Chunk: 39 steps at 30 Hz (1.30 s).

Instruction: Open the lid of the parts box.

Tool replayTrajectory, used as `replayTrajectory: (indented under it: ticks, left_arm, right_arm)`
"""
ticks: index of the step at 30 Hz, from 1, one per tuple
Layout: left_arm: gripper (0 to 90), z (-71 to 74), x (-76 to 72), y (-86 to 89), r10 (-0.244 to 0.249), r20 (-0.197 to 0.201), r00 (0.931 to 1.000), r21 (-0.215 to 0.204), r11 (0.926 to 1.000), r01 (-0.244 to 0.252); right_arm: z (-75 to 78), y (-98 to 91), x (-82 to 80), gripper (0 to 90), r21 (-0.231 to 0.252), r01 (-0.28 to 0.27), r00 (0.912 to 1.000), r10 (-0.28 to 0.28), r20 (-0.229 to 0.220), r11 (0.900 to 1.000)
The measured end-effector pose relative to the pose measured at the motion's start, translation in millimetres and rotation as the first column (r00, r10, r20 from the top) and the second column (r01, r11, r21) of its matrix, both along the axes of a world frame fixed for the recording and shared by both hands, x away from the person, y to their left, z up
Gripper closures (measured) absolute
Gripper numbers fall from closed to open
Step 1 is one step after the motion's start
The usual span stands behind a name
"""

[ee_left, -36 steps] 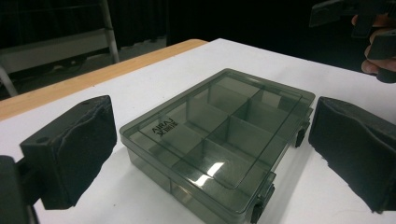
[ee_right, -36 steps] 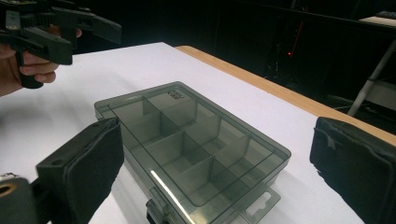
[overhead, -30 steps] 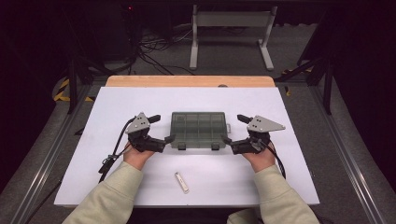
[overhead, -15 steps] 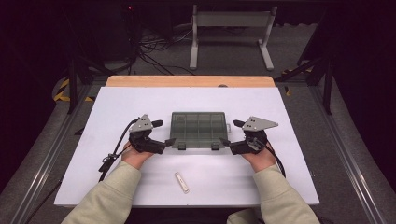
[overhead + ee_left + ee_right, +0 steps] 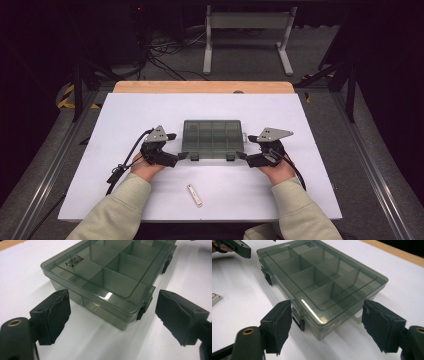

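Our left tool (image 5: pixel 183 156) and right tool (image 5: pixel 241 156) have just been narrowing on the near corners of the closed compartment box (image 5: pixel 214 136) — both still gape, pads untouching, so we hold nothing yet.

Pale sleeves, black grippers

Both forearms wear light beige sleeves; the left gripper (image 5: pixel 183 155) and right gripper (image 5: pixel 241 156) are black, grey-plated, with worn pads and trailing cables.

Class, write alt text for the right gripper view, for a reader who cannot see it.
A closed, smoky-grey transparent organiser box with divided compartments lies on a white table, one corner of it between the two black pads of the right tongs, which stand open and do not touch it. A black latch sits near the left pad, and the left tongs show at the top left.
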<state>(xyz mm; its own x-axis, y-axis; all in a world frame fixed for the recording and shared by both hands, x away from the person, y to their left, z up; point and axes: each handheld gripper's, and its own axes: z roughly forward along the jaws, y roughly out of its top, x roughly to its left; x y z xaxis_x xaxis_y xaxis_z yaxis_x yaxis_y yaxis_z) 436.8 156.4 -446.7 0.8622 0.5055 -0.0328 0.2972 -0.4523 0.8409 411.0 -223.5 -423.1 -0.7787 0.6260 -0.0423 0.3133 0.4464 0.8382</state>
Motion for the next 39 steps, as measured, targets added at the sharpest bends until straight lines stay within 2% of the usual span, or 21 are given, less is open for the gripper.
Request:
replayTrajectory:
  ticks: [13, 19, 27, 29, 39]
  left_arm:
    - [15.7, -9.3, 0.7, -1.6, -0.028, -0.034, 0.9990, 0.058, 0.9978, 0.030]
    - [20.0, -10.3, 0.3, -1.3, -0.044, -0.053, 0.9976, 0.057, 0.9972, 0.048]
    - [33.5, -8.8, -0.4, 2.7, -0.072, -0.073, 0.9948, 0.048, 0.9960, 0.076]
    - [39.4, -9.2, -1.2, 3.6, -0.079, -0.076, 0.9939, 0.052, 0.9952, 0.083]
    - [55.0, -7.7, -2.2, 5.9, -0.101, -0.076, 0.9920, 0.062, 0.9925, 0.105]
  right_arm:
    - [-12.6, -1.7, 3.5, 27.0, -0.020, -0.007, 0.9975, 0.005, -0.071, 0.9998]
    - [-16.6, -2.3, 3.5, 29.3, -0.033, -0.013, 0.9958, 0.010, -0.091, 0.9994]
    - [-17.1, -1.4, 2.6, 41.0, -0.049, -0.029, 0.9959, 0.025, -0.087, 0.9984]
    - [-18.1, -1.4, 2.8, 46.7, -0.057, -0.034, 0.9957, 0.029, -0.088, 0.9978]
    - [-18.1, -2.4, 2.4, 58.2, -0.065, -0.029, 0.9960, 0.023, -0.086, 0.9975]
